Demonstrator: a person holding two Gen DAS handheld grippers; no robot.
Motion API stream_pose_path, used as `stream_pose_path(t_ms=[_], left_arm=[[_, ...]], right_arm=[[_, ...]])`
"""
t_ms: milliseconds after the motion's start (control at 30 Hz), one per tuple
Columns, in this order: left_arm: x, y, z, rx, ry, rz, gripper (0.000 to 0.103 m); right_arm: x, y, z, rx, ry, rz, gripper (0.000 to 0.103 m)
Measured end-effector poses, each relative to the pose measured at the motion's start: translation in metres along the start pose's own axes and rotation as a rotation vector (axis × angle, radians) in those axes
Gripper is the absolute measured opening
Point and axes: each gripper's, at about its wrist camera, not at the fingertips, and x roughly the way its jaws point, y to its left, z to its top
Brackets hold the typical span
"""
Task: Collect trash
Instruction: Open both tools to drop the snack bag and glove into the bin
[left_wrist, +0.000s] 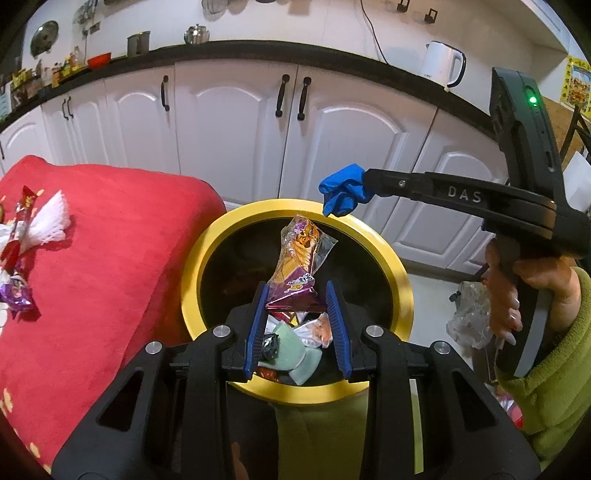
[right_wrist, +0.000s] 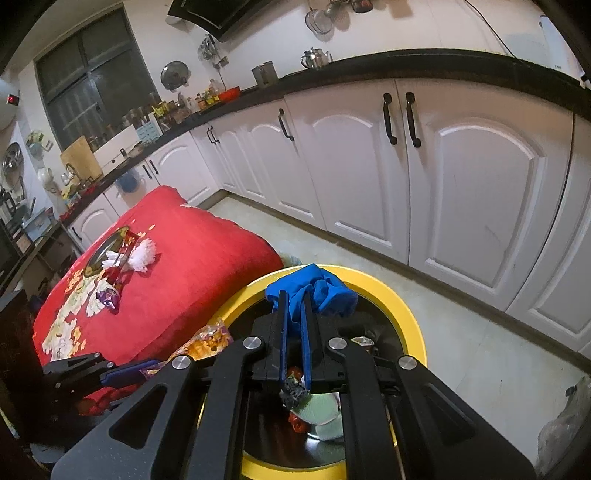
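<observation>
So over on the left, a red cloth (left_wrist: 110, 240) still has wrappers (left_wrist: 18, 295) and a white foam net (left_wrist: 51, 218) lying on it. Middle of the shot, the left gripper (left_wrist: 297, 299) pinches a purple-orange snack wrapper (left_wrist: 299, 258) above the yellow-rimmed bin (left_wrist: 207, 240); its print is too small to read. On the right, the right gripper (right_wrist: 293, 314), lettered "DAS", is clamped tight on a crumpled blue glove (left_wrist: 341, 192) over the bin's far rim.
</observation>
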Motion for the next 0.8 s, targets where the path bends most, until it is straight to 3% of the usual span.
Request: stream_pose_path(t_ms=[533, 633, 700, 800], left_arm=[[0.013, 0.004, 0.004, -0.029, 0.021, 0.013, 0.025], [0.012, 0.005, 0.003, -0.032, 0.019, 0.026, 0.036], [0.01, 0.006, 0.003, -0.041, 0.015, 0.034, 0.044], [0.007, 0.008, 0.004, -0.046, 0.008, 0.046, 0.053]], right_arm=[[0.003, 0.002, -0.005, 0.003, 0.025, 0.043, 0.007], [0.0, 0.002, -0.005, 0.008, 0.022, 0.047, 0.012], [-0.001, 0.0, -0.004, 0.014, 0.016, 0.047, 0.03], [-0.003, 0.001, -0.002, 0.019, 0.007, 0.057, 0.031]])
